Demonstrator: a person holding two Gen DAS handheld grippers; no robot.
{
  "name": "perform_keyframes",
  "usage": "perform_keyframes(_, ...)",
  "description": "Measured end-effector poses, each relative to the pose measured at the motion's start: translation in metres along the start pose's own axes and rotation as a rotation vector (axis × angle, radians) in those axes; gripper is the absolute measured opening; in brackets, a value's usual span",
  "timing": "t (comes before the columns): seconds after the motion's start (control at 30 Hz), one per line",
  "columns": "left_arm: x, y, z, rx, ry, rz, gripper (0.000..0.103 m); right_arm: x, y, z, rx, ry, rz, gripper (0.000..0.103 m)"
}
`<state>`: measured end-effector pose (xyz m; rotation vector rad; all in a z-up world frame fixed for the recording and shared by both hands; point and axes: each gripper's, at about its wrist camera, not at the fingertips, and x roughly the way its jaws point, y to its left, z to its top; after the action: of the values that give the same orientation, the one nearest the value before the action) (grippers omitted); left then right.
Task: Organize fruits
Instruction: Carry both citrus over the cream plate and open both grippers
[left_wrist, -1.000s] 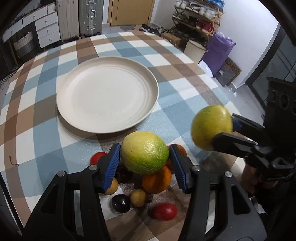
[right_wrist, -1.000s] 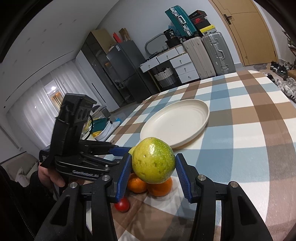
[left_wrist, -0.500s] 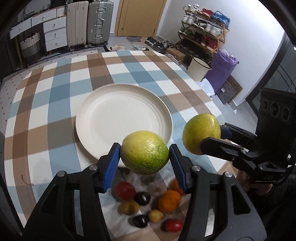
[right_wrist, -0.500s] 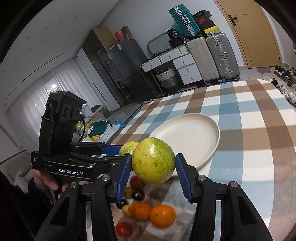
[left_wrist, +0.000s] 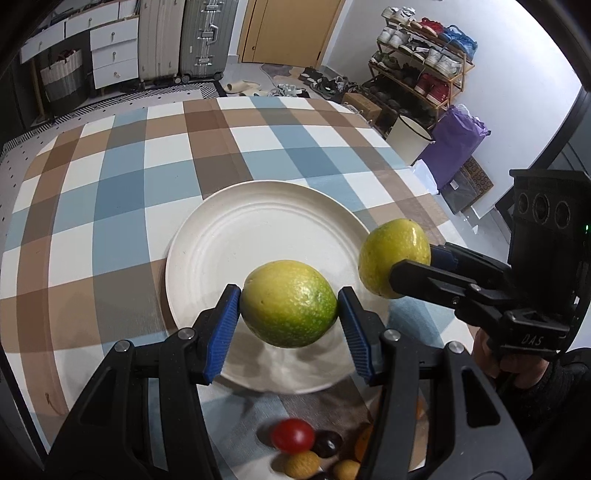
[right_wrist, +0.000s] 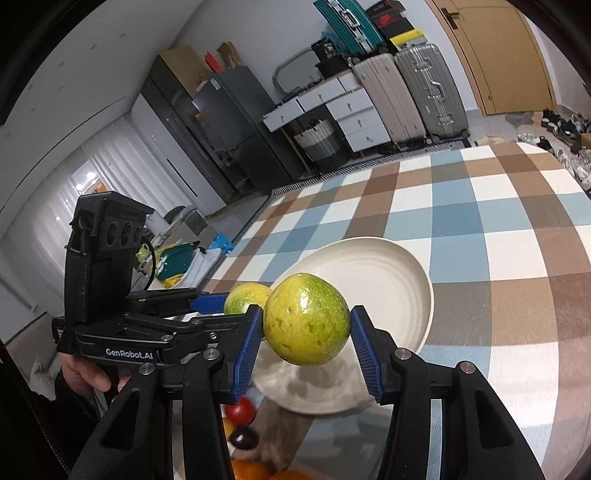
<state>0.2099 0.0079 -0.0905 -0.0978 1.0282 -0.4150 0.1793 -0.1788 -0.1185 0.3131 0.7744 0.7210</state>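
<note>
My left gripper (left_wrist: 290, 325) is shut on a yellow-green citrus fruit (left_wrist: 290, 302) and holds it above the near edge of the white plate (left_wrist: 255, 236). My right gripper (right_wrist: 306, 343) is shut on a second yellow-green citrus fruit (right_wrist: 306, 319), held above the plate's (right_wrist: 373, 269) near rim. In the left wrist view the right gripper's fruit (left_wrist: 393, 254) hangs over the plate's right edge. In the right wrist view the left gripper's fruit (right_wrist: 245, 297) sits just left, partly hidden. The plate has nothing on it.
Small fruits lie on the checked tablecloth (left_wrist: 110, 192) near the plate: a red tomato (left_wrist: 293, 435), a dark plum (left_wrist: 327, 443), small yellow fruits (left_wrist: 302, 464) and oranges (right_wrist: 251, 469). Suitcases, drawers and a shoe rack stand beyond the table.
Both grippers have risen and moved forward with their fruits, from above the fruit pile to above the plate's near edge. The small fruits now lie behind the fingers.
</note>
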Motion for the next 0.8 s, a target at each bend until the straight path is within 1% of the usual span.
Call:
perform_keyframes(0.23, 0.026, 0.009, 0.010, 0.003, 0.029, 0.003, 0.052, 0.021, -0.016, 0.009, 0.043, 0.042, -0.019, 0.049)
perform_keyframes(0.5, 0.043, 0.009, 0.015, 0.003, 0.046, 0.000, 0.052, 0.033, -0.018, 0.010, 0.057, 0.063, -0.021, 0.049)
perform_keyframes(0.63, 0.044, 0.008, 0.015, 0.009, 0.051, 0.010, 0.052, 0.029, -0.017, 0.011, 0.050, 0.048, -0.031, 0.051)
perform_keyframes(0.7, 0.042, 0.009, 0.015, 0.001, 0.042, -0.005, 0.052, 0.022, -0.016, 0.012, 0.046, 0.027, -0.033, 0.052)
perform_keyframes(0.8, 0.034, 0.008, 0.017, 0.000, 0.021, -0.004, 0.052, 0.013, -0.015, 0.013, 0.040, 0.010, -0.038, 0.052)
